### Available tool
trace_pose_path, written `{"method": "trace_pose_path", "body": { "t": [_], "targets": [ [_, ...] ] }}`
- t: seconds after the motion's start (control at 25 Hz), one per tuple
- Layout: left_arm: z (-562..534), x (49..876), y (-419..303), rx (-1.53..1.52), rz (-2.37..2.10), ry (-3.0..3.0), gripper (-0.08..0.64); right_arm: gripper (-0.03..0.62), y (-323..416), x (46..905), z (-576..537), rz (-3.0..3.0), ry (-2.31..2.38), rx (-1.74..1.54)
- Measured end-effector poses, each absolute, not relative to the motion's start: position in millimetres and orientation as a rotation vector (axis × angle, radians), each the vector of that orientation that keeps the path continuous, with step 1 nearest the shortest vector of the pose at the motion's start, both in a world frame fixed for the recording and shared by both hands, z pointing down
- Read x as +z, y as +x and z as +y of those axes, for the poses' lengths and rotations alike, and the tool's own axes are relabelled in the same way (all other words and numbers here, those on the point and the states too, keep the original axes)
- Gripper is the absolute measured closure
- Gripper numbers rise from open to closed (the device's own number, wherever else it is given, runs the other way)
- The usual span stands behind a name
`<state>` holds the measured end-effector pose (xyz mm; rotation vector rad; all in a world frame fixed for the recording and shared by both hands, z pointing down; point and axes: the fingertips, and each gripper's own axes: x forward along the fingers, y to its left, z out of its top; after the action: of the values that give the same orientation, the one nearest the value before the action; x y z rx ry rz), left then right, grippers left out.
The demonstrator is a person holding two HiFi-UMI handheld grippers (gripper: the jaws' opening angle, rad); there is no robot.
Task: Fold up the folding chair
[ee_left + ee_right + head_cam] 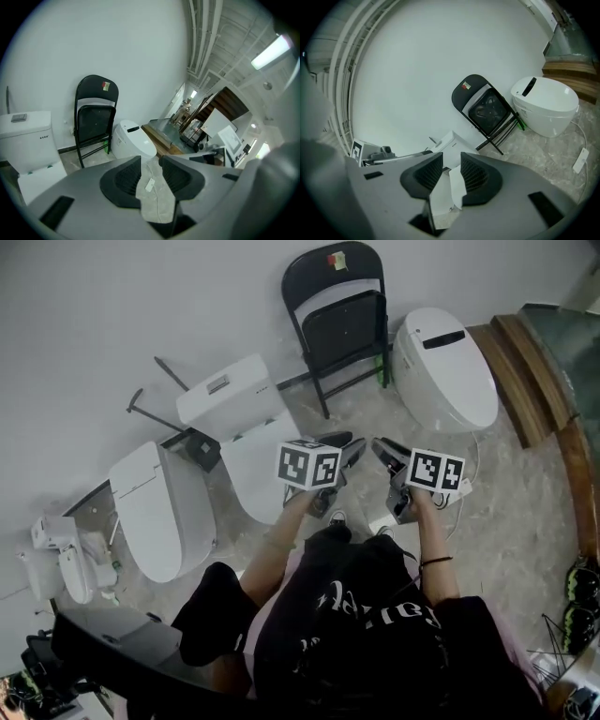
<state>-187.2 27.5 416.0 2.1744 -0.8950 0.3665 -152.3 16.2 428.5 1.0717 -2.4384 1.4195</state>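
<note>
Camera survey: three views, one shared target.
Head view looks steeply down from overhead, with the folding chair (342, 329) far off at 12 o'clock. Left gripper view faces forward, low and level, chair at 9 o'clock. Right gripper view is tilted, chair at 2 o'clock. All three share the chair and the rounded toilet (445, 367).

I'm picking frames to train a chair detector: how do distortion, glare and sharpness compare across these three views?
Head view: soft, even light, the folding chair sharp, only mild distortion. Left gripper view: strong fisheye inside a dark round border, the ceiling light blown out, the chair small but clear. Right gripper view: same fisheye bending, the chair appears tilted, no glare.
</note>
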Motion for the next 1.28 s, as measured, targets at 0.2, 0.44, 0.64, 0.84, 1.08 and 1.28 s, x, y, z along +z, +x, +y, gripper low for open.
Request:
{"method": "trace_pose_path", "body": {
  "t": [0.2,0.44,0.64,0.84,1.08,1.28],
  "targets": [
    [38,389,-159,0.266,-0.908,2.202,0.417,0.471,-117,420,36,-2.449,1.111,1.428],
    [80,395,-122,0.275,-0.989,2.165,0.417,0.471,-71,418,82,-2.468,1.066,1.434],
    [131,404,-86,0.255,-1.043,2.119,0.417,0.471,-34,416,126,-2.478,1.000,1.381],
    [181,398,-43,0.222,-1.084,2.141,0.417,0.471,2,417,169,-2.496,0.931,1.361],
    [200,400,-30,0.184,-1.128,2.112,0.440,0.471,14,419,186,-2.498,0.889,1.334],
    [203,404,-33,0.177,-1.174,2.072,0.440,0.471,17,420,193,-2.502,0.871,1.327]
  ]
}}
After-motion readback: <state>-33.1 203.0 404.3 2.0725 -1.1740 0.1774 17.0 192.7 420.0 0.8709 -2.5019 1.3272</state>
